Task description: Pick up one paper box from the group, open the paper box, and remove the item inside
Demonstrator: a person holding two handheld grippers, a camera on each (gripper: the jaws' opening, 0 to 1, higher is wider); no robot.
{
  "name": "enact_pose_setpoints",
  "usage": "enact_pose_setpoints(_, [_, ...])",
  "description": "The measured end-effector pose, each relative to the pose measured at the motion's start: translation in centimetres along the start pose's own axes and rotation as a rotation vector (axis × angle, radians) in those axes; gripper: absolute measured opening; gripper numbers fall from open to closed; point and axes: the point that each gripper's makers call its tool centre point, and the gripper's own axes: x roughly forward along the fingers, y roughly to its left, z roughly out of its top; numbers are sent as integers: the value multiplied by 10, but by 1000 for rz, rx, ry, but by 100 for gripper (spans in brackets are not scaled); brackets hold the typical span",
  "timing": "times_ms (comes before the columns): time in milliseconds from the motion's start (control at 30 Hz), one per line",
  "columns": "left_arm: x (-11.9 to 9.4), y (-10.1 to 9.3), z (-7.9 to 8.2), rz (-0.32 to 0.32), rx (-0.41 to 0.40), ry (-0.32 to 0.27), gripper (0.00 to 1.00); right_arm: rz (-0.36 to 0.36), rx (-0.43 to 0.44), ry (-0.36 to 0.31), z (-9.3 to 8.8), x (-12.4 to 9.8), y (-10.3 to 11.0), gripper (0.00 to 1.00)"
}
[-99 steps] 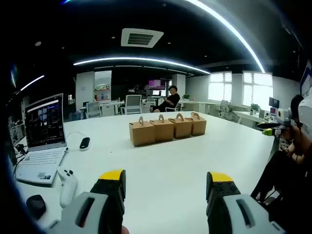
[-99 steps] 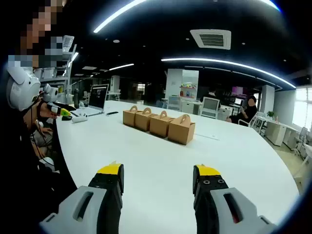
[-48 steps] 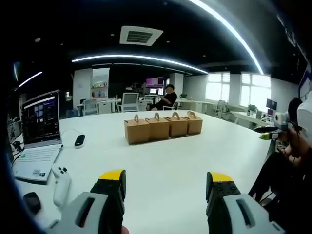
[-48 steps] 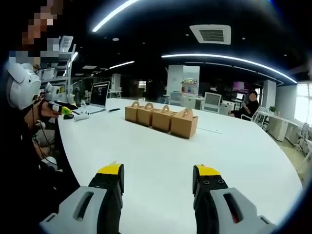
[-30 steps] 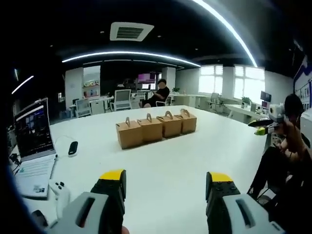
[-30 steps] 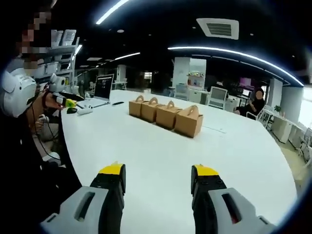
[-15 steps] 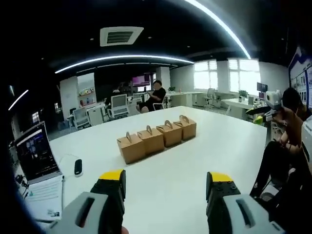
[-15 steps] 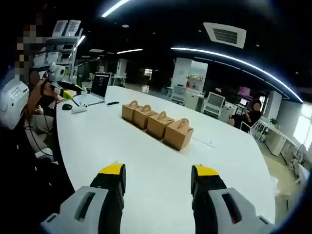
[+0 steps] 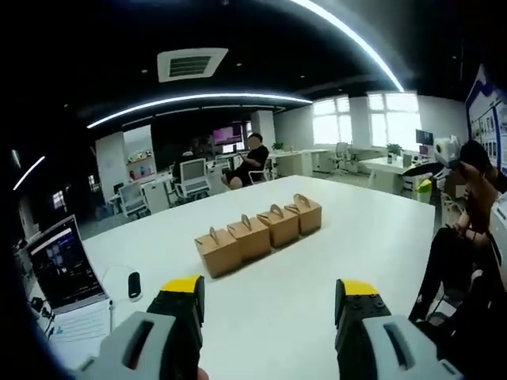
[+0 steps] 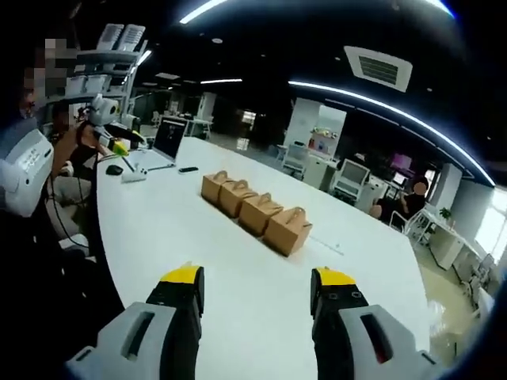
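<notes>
My left gripper [image 9: 269,294] is hanging over the white table [image 9: 261,301] with its yellow-tipped jaws spread wide and nothing between them, and my right gripper [image 10: 258,286] is doing the same thing, jaws apart, empty, above bare tabletop. In the left gripper view, off to the left of my jaws, there's an open laptop [image 9: 67,279] with its screen lit and a small dark mouse [image 9: 134,285] just beside it on the table. Further out, roughly mid-table, sit the four brown paper boxes [image 9: 259,233], the kind with little carry handles on top, lined up in a row and touching side to side, all shut. Both grippers are well apart from them. In the right gripper view the same row [image 10: 255,211] runs diagonally away from me, with the nearest box [image 10: 287,229] at the right end. Past the boxes there's a person in dark clothes [image 9: 252,162] sitting on an office chair at the desks in the back, then windows on the far right and long strip lights curving across the dark ceiling.
</notes>
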Motion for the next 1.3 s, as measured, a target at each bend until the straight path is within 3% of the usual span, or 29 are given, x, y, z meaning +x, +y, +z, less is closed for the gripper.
enact_pose_setpoints(333, [-1,-3,-5,2,-3,-1,67,28,-9,7,-3,8,-2,55])
enact_pose_setpoints(767, [2,-6,-22,-3,-10,10,67,74,-15,23,6,48,-3,53])
enact_pose_setpoints(933, [-2,-5,-27,-1,-8,6,67,90,-15,30,12,72,-8,52])
enact_pose_setpoints(1300, [-12,4,-45,24,-17,-4,66,129,-34,91,15,150,-18,50])
